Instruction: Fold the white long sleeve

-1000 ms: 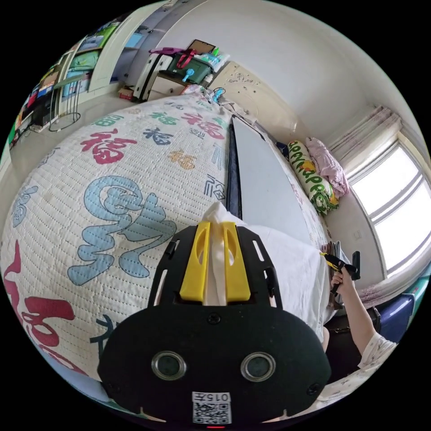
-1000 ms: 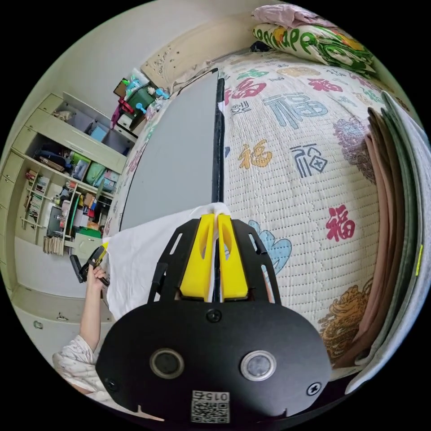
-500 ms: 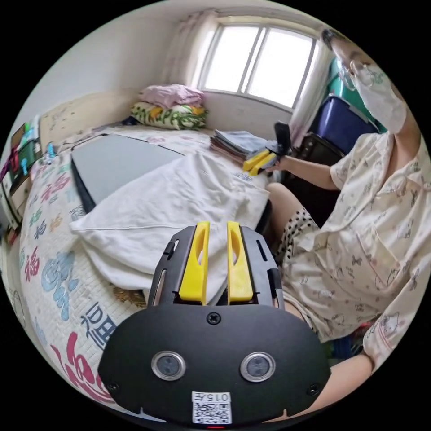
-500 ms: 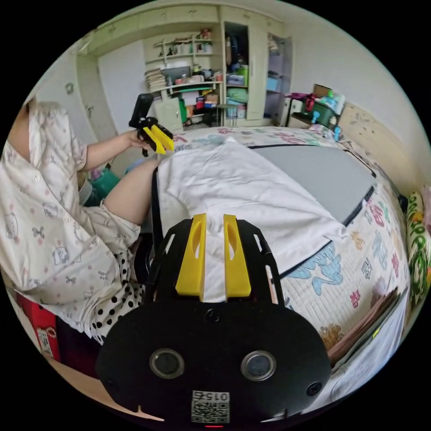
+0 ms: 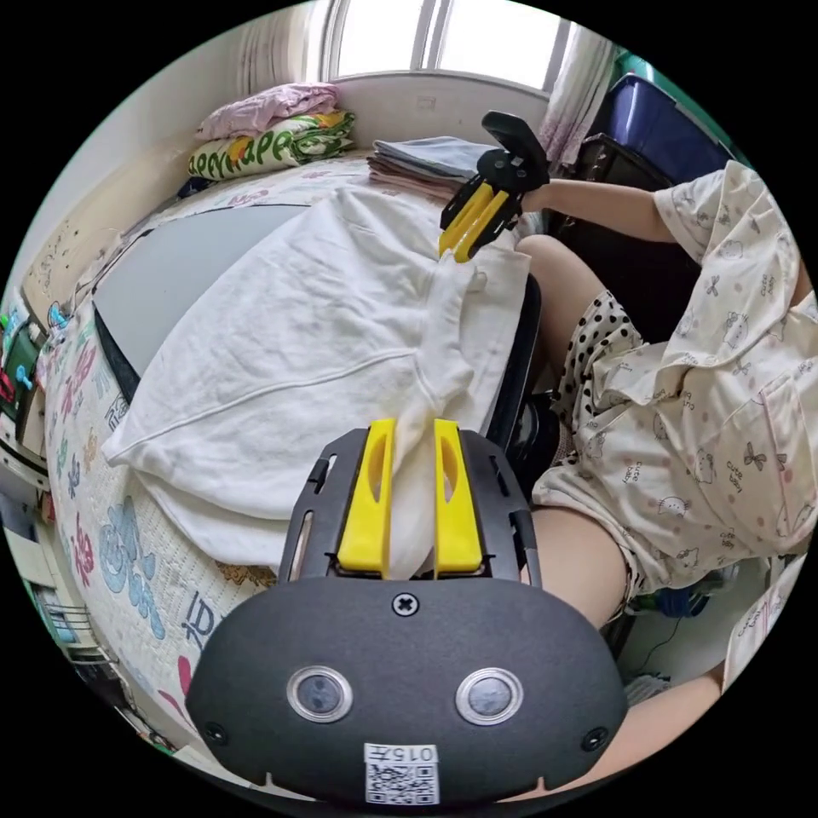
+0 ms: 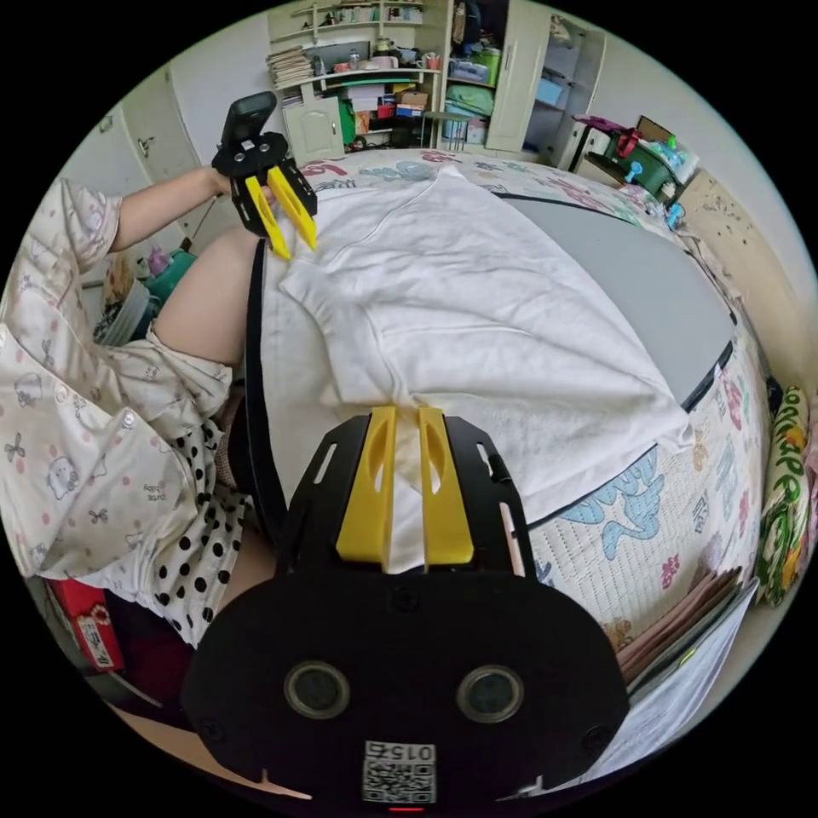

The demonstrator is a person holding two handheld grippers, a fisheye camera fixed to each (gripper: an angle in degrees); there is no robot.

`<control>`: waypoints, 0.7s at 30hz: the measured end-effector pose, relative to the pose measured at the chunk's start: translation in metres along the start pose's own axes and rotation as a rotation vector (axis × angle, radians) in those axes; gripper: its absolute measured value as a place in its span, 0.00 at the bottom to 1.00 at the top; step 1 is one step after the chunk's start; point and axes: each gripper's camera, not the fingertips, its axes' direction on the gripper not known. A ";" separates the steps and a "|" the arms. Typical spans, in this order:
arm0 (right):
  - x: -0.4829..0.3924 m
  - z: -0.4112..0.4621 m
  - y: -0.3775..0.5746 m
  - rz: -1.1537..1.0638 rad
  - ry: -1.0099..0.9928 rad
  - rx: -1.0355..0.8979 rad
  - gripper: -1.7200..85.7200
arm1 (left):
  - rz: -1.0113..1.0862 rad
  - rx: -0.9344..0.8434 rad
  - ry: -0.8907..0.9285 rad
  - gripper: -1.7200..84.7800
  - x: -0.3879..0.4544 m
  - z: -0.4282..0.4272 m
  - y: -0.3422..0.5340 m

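I saw soft daylight pouring from the blown-out, white-framed window (image 5: 443,38), leaving the room bright with only faint shadows; both fisheye views bent hard toward their black rims, yet stayed sharp, the near black gripper housings slightly soft

The white long sleeve (image 5: 324,324) hides much of the grey board (image 5: 170,264) beneath it. Whether either tool's jaws press its cloth is unclear. Shelf clutter (image 6: 375,77) is too small to identify.
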 end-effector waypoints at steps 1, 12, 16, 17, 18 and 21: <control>0.007 0.001 -0.001 0.027 -0.044 -0.004 0.07 | -0.026 -0.014 0.016 0.06 -0.012 -0.006 -0.001; 0.185 -0.098 -0.096 0.343 0.075 0.277 0.02 | -0.344 0.403 -0.100 0.03 -0.287 -0.241 -0.084; 0.279 -0.145 -0.142 0.739 0.110 0.720 0.05 | -0.710 0.785 -0.430 0.06 -0.377 -0.339 -0.129; 0.284 -0.142 -0.139 0.786 0.069 0.781 0.07 | -0.762 0.797 -0.423 0.10 -0.381 -0.345 -0.134; 0.285 -0.138 -0.138 0.783 0.028 0.791 0.08 | -0.749 0.795 -0.393 0.11 -0.379 -0.346 -0.136; 0.265 -0.105 -0.111 0.621 -0.128 0.717 0.10 | -0.546 0.726 -0.303 0.12 -0.324 -0.330 -0.127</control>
